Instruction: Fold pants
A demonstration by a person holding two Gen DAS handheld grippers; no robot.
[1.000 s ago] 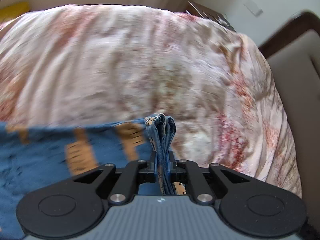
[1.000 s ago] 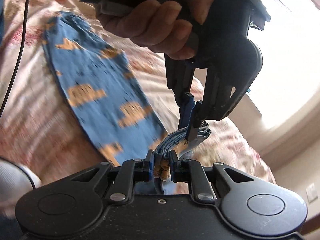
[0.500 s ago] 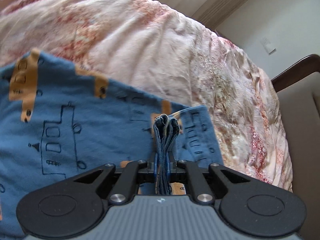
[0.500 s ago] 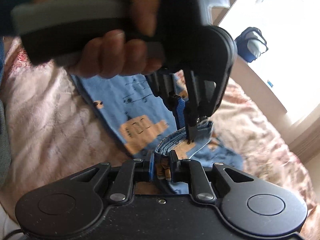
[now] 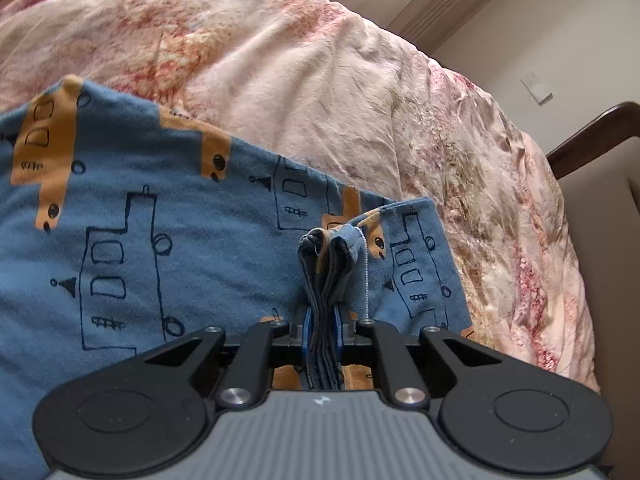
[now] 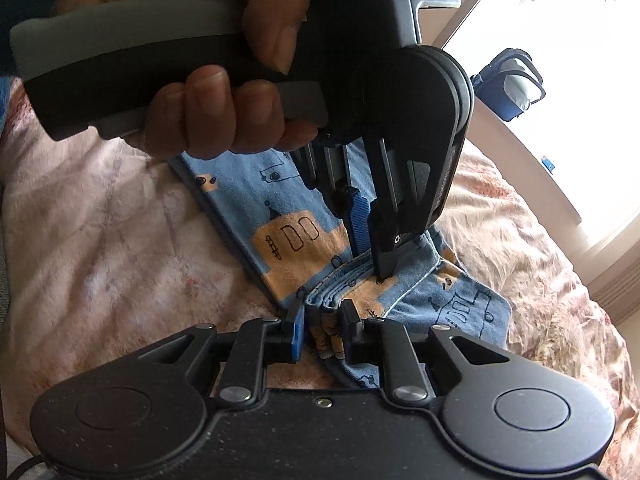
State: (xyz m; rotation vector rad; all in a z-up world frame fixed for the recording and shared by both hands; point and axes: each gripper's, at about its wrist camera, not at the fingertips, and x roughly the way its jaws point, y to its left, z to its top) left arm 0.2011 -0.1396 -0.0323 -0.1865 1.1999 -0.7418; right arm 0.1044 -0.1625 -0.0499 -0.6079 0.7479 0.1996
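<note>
left wrist view: my left gripper (image 5: 321, 330) is clenched on a bunched edge of the pants (image 5: 152, 216), which spread ahead and to the left over the bed (image 5: 320, 72).

right wrist view: my right gripper (image 6: 322, 326) stands parted, the pants' layered edge lying between the fingers (image 6: 297, 330); the left gripper (image 6: 372, 256) pinches the same edge just ahead.

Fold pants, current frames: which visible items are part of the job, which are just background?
Job:
- blue pants
- left gripper, shut on bunched edge
- right gripper, around the same edge

Background:
- floral bedspread
- blue bag by window
- wall switch
</note>
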